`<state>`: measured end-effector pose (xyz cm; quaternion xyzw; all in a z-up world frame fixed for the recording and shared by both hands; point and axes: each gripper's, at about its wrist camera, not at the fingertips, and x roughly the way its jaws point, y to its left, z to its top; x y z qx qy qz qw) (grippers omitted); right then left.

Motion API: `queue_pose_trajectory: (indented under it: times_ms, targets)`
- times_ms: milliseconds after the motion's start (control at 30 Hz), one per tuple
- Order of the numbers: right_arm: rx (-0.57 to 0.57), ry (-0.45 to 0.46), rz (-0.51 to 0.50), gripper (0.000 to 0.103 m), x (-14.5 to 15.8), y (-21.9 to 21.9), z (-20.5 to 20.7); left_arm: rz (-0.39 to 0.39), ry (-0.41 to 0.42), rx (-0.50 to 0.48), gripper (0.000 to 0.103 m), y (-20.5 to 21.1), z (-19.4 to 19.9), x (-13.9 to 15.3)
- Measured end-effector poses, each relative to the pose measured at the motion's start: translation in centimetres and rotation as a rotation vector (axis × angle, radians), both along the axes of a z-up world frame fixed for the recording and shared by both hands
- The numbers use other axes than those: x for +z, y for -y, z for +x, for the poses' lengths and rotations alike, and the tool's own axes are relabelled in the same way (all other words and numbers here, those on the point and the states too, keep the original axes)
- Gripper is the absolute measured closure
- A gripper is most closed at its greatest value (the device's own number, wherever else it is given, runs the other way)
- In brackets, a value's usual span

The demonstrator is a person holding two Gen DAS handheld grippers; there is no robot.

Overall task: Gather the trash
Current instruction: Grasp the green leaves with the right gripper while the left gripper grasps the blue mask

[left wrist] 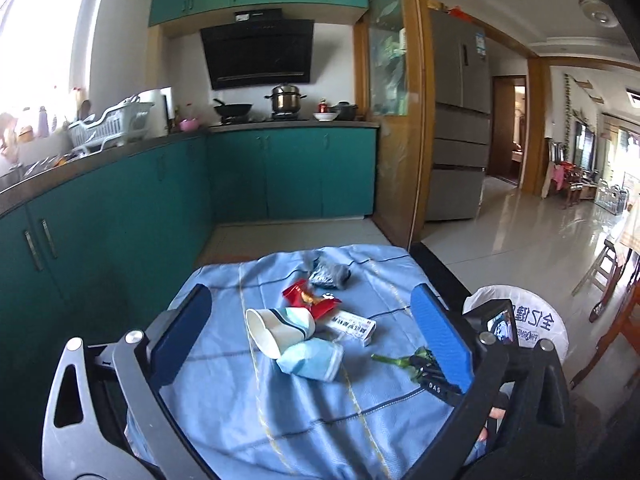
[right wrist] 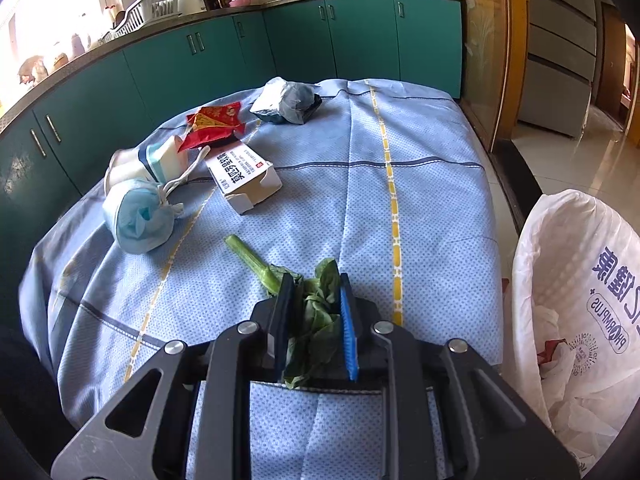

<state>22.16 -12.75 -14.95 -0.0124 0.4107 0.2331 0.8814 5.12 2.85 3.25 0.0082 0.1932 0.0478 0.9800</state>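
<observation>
**Leafy scrap pinched at the desk's near edge**

Where the left wrist view looks down over the desk [left wrist: 280, 420], draped in a blue checked cloth, the left gripper [left wrist: 312, 332] stands wide open with nothing between its blue pads. Litter lies ahead of it: a tipped paper cup [left wrist: 276, 330], a crumpled blue face mask [left wrist: 312, 360] touching the cup, a white medicine box [left wrist: 352, 326] just beyond, a red snack wrapper [left wrist: 310, 300] past that, and a dark crumpled packet [left wrist: 330, 274] farthest off. To the right, the green vegetable scrap [left wrist: 404, 360] lies on the cloth, its leafy end under the right gripper [left wrist: 434, 376]. A bin lined with a white printed bag [left wrist: 532, 320] stands off the desk's right side.

Right wrist view: the right gripper [right wrist: 314, 292] is closed narrowly on the leaves of the vegetable scrap [right wrist: 316, 312], pads pressing either side. The pale green stalk sticks out to the left, resting on the cloth. Face mask [right wrist: 138, 216], paper cup [right wrist: 140, 164], medicine box [right wrist: 244, 176], red snack wrapper [right wrist: 212, 126] and dark crumpled packet [right wrist: 288, 102] sit well apart from it, up the desk [right wrist: 420, 200]. The white printed bag [right wrist: 580, 300] gapes just beside the desk's right edge, crumpled plastic inside.
</observation>
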Motion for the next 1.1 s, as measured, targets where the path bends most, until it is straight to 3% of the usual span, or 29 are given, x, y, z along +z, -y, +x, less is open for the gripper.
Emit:
queue_pose_trajectory:
  times_ms: [233, 333, 533, 633, 667, 733, 833, 933, 1100]
  targets:
    - [-0.046, -0.026, -0.135, 0.080, 0.8, -1.9, 0.6, -0.011, -0.069, -0.048, 0.004, -2.7, 5.8, -5.3]
    - [-0.039, -0.067, -0.114, 0.080, 0.8, -1.5, 1.2, -0.016, -0.059, -0.032, 0.004, -5.4, 8.1, -8.9]
    - [-0.055, -0.089, -0.094, 0.079, 0.8, -1.5, 1.8, -0.124, -0.166, -0.106, 0.004, -9.7, 10.6, -14.5]
    - [-0.027, -0.081, -0.081, 0.079, 0.6, -1.4, 2.2, -0.169, -0.163, -0.094, 0.004, -11.3, 10.7, -16.1]
    - [-0.019, -0.081, -0.066, 0.079, 0.5, -1.2, 2.3, -0.178, -0.208, -0.075, 0.004, -11.7, 11.2, -16.6]
    - [-0.012, -0.084, -0.010, 0.079, 0.4, -0.5, 2.8, -0.231, -0.218, -0.108, 0.004, -13.0, 11.3, -16.9]
    - [-0.018, -0.080, 0.033, 0.078, 0.0, -0.1, 3.3, -0.312, -0.273, -0.081, 0.004, -14.7, 12.2, -17.7]
    - [-0.028, -0.020, -0.005, 0.078, -0.1, -0.9, 2.9, -0.324, -0.291, -0.074, 0.004, -15.4, 12.8, -17.9]
    - [-0.055, -0.016, 0.004, 0.078, -0.2, -0.4, 2.9, -0.370, -0.342, -0.127, 0.004, -16.2, 14.4, -18.2]
